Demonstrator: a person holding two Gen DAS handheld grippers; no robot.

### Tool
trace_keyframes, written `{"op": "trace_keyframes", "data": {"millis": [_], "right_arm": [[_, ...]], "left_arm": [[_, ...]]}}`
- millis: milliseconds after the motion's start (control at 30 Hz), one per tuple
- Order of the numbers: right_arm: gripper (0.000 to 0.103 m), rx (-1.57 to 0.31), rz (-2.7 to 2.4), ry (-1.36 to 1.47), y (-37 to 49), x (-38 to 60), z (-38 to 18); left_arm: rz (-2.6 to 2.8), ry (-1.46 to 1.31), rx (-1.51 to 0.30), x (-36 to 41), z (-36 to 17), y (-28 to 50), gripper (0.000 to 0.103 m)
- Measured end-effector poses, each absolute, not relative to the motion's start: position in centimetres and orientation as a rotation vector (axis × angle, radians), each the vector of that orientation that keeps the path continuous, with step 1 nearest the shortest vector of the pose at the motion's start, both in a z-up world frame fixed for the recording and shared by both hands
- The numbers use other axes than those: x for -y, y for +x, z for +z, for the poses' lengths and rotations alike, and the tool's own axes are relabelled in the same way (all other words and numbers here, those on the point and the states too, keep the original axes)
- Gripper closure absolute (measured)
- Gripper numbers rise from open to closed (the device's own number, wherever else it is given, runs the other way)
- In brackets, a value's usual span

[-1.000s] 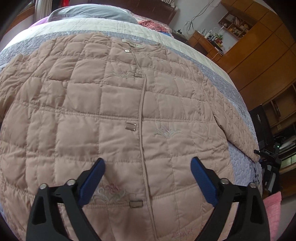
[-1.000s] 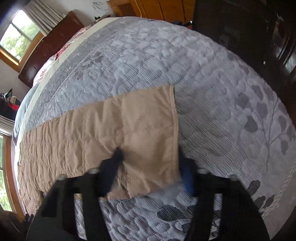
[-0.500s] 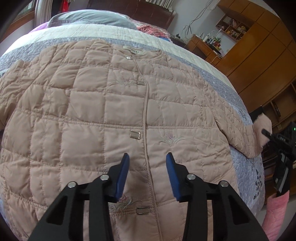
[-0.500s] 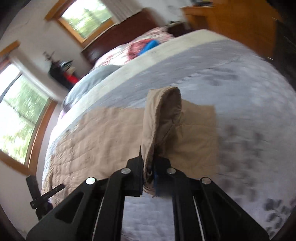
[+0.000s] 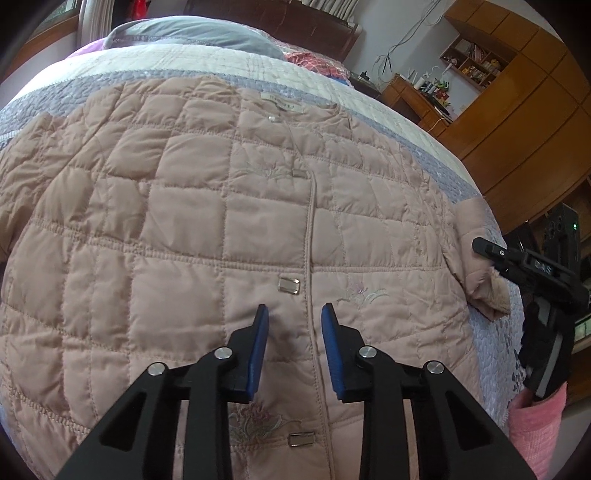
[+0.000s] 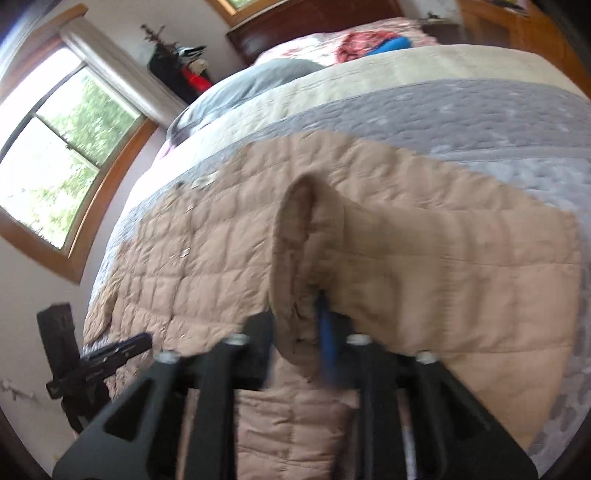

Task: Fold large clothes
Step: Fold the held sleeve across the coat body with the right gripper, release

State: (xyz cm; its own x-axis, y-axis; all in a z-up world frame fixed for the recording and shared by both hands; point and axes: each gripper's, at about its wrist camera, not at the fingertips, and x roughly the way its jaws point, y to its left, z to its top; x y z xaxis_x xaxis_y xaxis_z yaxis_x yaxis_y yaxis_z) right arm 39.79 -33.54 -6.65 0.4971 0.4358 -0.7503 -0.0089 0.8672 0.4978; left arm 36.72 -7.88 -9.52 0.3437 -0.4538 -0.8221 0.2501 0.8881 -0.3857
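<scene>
A pink quilted jacket (image 5: 192, 236) lies flat, front up, on the bed. My left gripper (image 5: 293, 321) hovers over its lower front by the placket, jaws partly open and empty. My right gripper (image 6: 299, 310) is shut on the cuff of the jacket's right sleeve (image 6: 424, 266) and holds it lifted over the jacket body (image 6: 207, 254). In the left wrist view the right gripper (image 5: 491, 254) shows at the right edge with the raised sleeve cuff (image 5: 480, 280).
The bed has a grey and cream quilt (image 5: 491, 354), with pillows (image 5: 192, 33) at the head. Wooden cabinets (image 5: 524, 122) stand to the right. A window (image 6: 62, 155) is on the far wall. The left gripper (image 6: 99, 362) shows in the right wrist view.
My right gripper closed on the sleeve cuff, lifted it and carried it over the jacket body. My left gripper narrowed its jaws and moved up along the placket.
</scene>
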Motion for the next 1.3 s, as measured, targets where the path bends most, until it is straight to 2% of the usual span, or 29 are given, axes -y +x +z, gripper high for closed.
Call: {"op": "trace_keyframes", "data": {"millis": [33, 233, 433, 600, 667, 700, 733, 833, 1067, 1300], "right_arm": [[0.057, -1.014, 0.312, 0.474, 39.2, 33.6, -6.5], [0.056, -0.924, 0.282, 0.484, 36.2, 35.7, -3.7], [0.055, -0.911, 0.008, 0.497, 32.6, 41.6, -3.8], [0.055, -0.925, -0.077, 0.548, 29.8, 43.9, -5.6], [0.055, -0.918, -0.090, 0.566, 28.9, 44.6, -5.8], [0.055, -0.917, -0.099, 0.574, 28.5, 45.0, -5.9], [0.055, -0.917, -0.107, 0.578, 28.1, 45.2, -6.0], [0.055, -0.924, -0.122, 0.583, 27.5, 46.1, -6.3], [0.055, -0.925, -0.101, 0.624, 27.6, 46.3, -7.1], [0.055, -0.954, 0.054, 0.690, 30.6, 43.5, -8.8]], "left_arm": [[-0.470, -0.205, -1.131, 8.0, -9.4, 36.8, 0.066], [-0.589, -0.202, -1.126, 11.7, -7.4, 37.0, 0.051], [-0.751, -0.188, -1.156, 19.2, -6.6, 37.9, 0.045], [-0.802, -0.181, -1.224, 24.7, -8.4, 39.0, 0.045], [-0.799, -0.189, -1.254, 26.2, -9.4, 39.7, 0.047], [-0.789, -0.190, -1.268, 26.7, -10.0, 40.0, 0.052], [-0.787, -0.191, -1.278, 27.1, -10.4, 40.1, 0.069], [-0.793, -0.208, -1.287, 27.6, -11.1, 40.7, 0.087], [-0.766, -0.229, -1.093, 22.4, -6.8, 38.8, 0.091], [-0.594, -0.259, -0.950, 12.1, -3.4, 38.8, 0.091]]}}
